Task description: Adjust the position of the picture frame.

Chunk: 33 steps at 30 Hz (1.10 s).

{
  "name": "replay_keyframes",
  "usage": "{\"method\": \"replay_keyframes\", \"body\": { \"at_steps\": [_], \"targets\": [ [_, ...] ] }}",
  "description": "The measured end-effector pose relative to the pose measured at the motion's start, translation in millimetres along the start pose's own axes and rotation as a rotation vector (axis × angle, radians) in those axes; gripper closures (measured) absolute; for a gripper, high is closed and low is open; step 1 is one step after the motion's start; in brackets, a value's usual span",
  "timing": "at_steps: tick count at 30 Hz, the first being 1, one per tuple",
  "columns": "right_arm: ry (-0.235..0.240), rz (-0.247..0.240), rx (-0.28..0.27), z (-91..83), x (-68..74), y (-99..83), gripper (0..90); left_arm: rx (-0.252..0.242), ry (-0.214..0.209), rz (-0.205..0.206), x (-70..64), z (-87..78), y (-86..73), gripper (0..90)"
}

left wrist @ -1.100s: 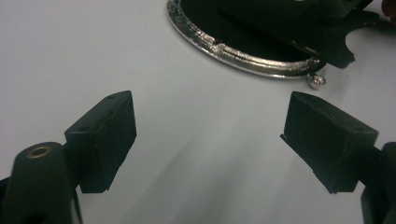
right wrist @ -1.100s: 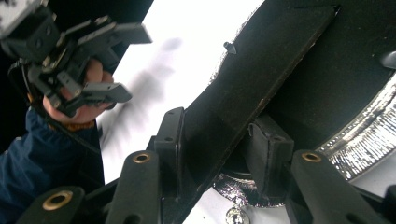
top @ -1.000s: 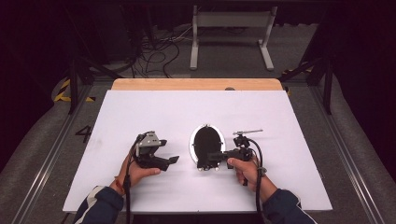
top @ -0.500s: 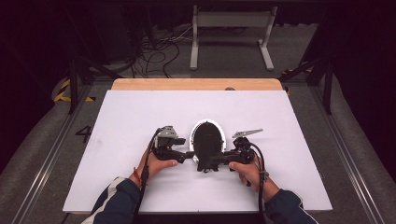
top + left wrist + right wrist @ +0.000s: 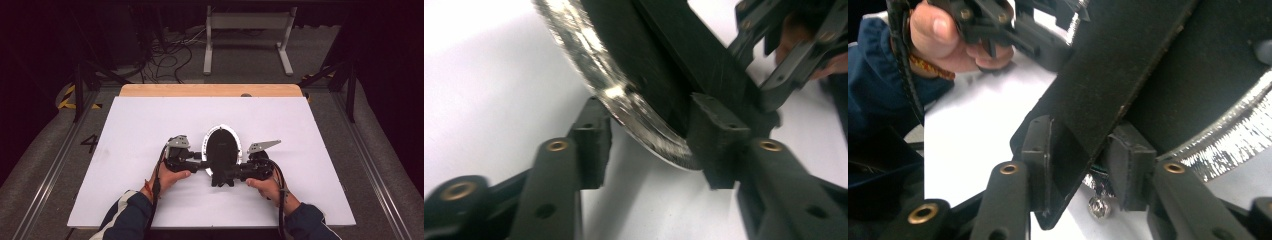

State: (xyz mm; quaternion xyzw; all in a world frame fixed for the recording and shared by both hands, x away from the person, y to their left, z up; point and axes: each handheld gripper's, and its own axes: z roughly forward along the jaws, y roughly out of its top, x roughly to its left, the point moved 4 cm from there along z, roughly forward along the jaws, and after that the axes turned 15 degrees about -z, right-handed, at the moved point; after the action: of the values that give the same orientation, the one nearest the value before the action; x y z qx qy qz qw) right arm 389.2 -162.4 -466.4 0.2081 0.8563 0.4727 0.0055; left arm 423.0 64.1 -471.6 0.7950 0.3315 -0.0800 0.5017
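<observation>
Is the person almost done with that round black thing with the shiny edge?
Hard to say how near the end. Done: both grippers have reached the round black piece. In hand: the right gripper is clamped on its flat black strap, and the left gripper straddles the shiny rim, jaws still apart. Left: closing that grip.

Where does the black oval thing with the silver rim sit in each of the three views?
High view: the oval lies at the table's centre, between the two tongs.
Left gripper view: it runs from top centre down to the middle, its silver rim between the jaws.
Right gripper view: it takes the upper right, with its black strap between the jaws.
Shared landmark: the silver rim, against the white table.
</observation>
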Motion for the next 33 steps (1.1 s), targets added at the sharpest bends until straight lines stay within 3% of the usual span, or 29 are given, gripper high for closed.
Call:
{"method": "replay_keyframes", "body": {
  "at_steps": [3,6,15,19,24,29,33],
  "targets": [
    [-0.012,-0.009,-0.006,-1.2,0.7,-0.6,76.1,-0.022,0.018,0.058,-8.6,-5.0,3.4,64.7],
    [-0.006,-0.005,-0.020,-2.4,0.6,0.6,78.4,-0.026,0.050,0.101,-13.9,-5.6,5.1,65.6],
    [0.018,-0.020,-0.044,-6.2,7.1,5.9,81.7,-0.070,0.133,0.168,-23.2,-11.2,5.4,70.8],
    [0.020,-0.018,-0.054,-7.2,7.5,7.8,81.2,-0.096,0.180,0.196,-24.6,-12.2,5.8,72.4],
    [-0.007,-0.006,-0.065,-11.8,3.6,9.9,78.8,-0.129,0.282,0.240,-22.3,-14.9,7.4,77.6],
    [-0.037,-0.009,-0.064,-9.7,1.3,10.2,78.3,-0.132,0.290,0.247,-21.0,-13.8,6.2,77.7],
    [-0.032,-0.006,-0.066,-10.3,2.1,8.8,78.4,-0.139,0.267,0.237,-20.0,-13.6,4.9,77.4]
  ]
}}
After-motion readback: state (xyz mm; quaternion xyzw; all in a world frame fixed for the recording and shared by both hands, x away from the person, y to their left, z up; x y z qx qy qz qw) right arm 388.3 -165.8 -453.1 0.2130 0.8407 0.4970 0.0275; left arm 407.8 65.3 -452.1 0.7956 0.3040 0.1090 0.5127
